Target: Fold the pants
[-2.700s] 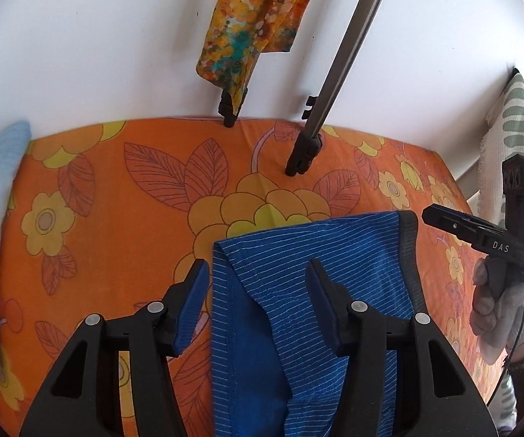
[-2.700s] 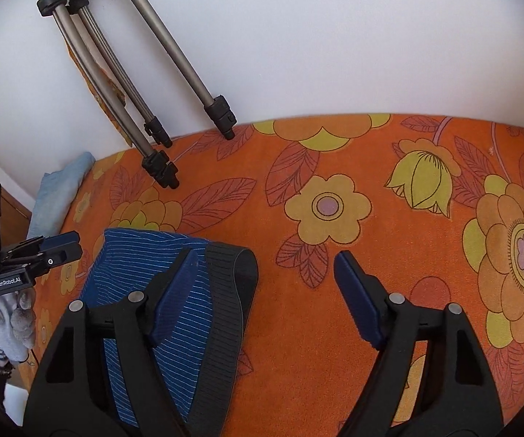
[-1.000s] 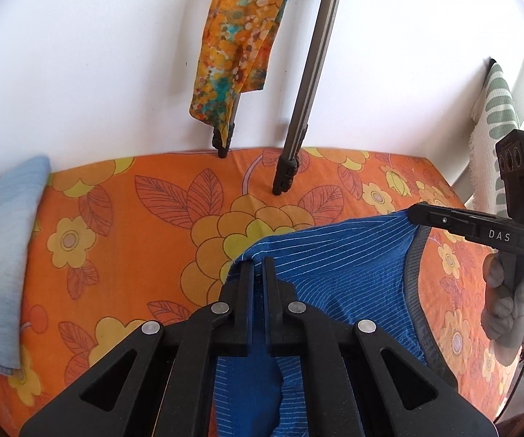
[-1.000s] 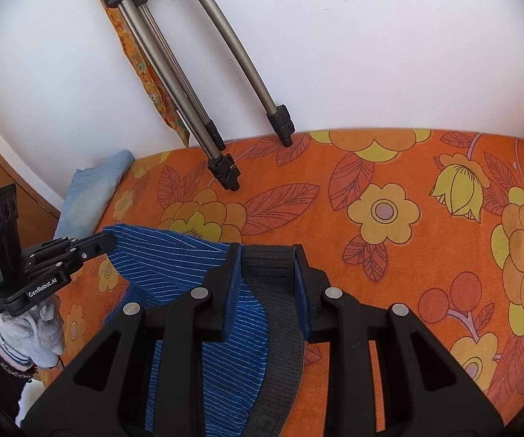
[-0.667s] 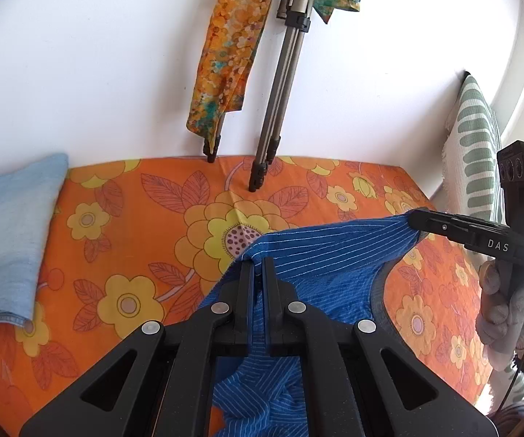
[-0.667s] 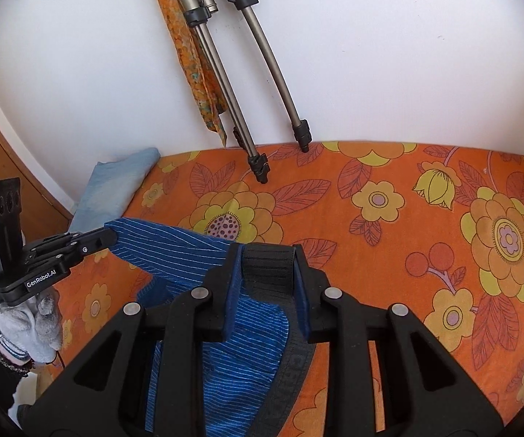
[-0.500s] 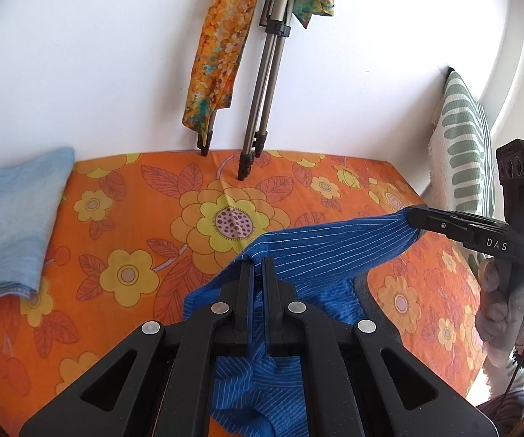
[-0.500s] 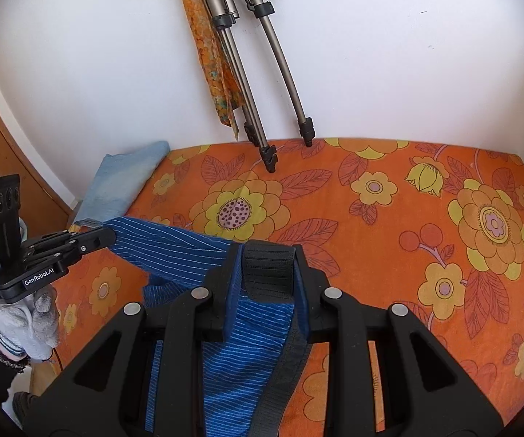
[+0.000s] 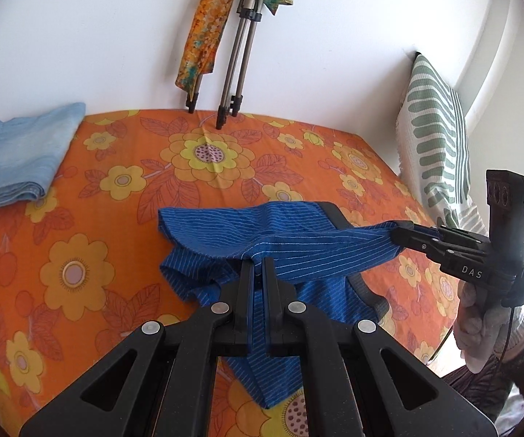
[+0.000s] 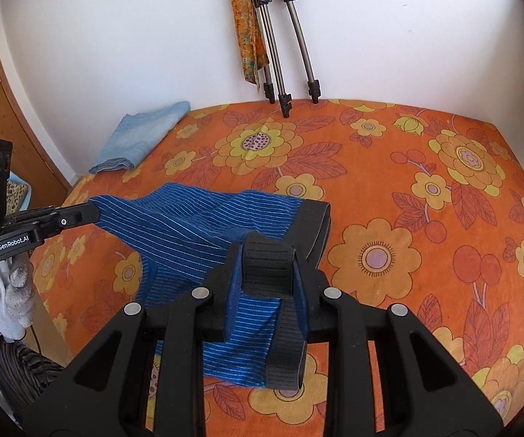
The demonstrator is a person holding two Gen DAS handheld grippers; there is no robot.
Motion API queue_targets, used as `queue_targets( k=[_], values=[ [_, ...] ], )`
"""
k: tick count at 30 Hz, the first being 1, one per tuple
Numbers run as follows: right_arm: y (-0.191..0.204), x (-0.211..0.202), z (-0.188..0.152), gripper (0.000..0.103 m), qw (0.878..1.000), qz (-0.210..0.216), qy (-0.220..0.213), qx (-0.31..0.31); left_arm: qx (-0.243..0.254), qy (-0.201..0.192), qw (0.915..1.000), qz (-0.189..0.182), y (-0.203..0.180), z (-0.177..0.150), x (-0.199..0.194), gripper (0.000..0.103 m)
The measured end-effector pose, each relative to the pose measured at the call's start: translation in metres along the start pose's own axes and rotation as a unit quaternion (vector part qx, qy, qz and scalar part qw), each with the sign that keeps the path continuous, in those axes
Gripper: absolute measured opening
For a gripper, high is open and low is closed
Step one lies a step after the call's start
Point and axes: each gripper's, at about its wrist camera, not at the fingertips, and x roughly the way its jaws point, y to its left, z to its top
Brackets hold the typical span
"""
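Note:
The blue striped pants (image 9: 298, 251) with a dark grey waistband (image 10: 267, 273) hang lifted above the orange flowered bed (image 9: 116, 182). My left gripper (image 9: 258, 266) is shut on the blue fabric edge. My right gripper (image 10: 267, 255) is shut on the waistband. In the left wrist view the right gripper (image 9: 398, 235) holds the cloth at the right. In the right wrist view the left gripper (image 10: 92, 213) holds the blue edge at the left. The cloth stretches between them; its lower part droops toward the bed.
A folded light blue cloth (image 9: 25, 153) lies at the bed's far left corner. Tripod legs (image 9: 233, 73) and a hanging orange scarf (image 9: 203, 36) stand against the white wall. A green striped pillow (image 9: 433, 138) leans at the right. A wooden door (image 10: 0, 109) is left.
Both grippers went from open over the flat pants to shut on them. They have lifted the pants off the bed and pulled back, so more of the bed shows.

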Motion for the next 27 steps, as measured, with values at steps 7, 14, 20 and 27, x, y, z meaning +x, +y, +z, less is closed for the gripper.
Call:
queue_targets(
  k=[7,14,20,27],
  values=[
    [0.004,-0.007,-0.044,0.026,1.000,-0.011,0.013,0.000,0.000,0.047,0.9989,-0.003,-0.012,-0.051,0.007,0.003],
    [0.005,-0.005,-0.075,0.026,1.000,-0.018,0.025,-0.008,-0.001,0.062,0.9981,0.002,-0.015,-0.072,0.010,0.003],
    [0.006,-0.005,-0.085,0.026,0.999,-0.026,0.032,-0.021,0.010,0.089,0.9960,0.002,-0.023,-0.091,0.017,0.003],
    [0.004,0.002,-0.093,0.029,0.998,-0.033,0.054,-0.027,0.018,0.111,0.9936,-0.003,-0.026,-0.100,0.022,0.003]
  ],
)
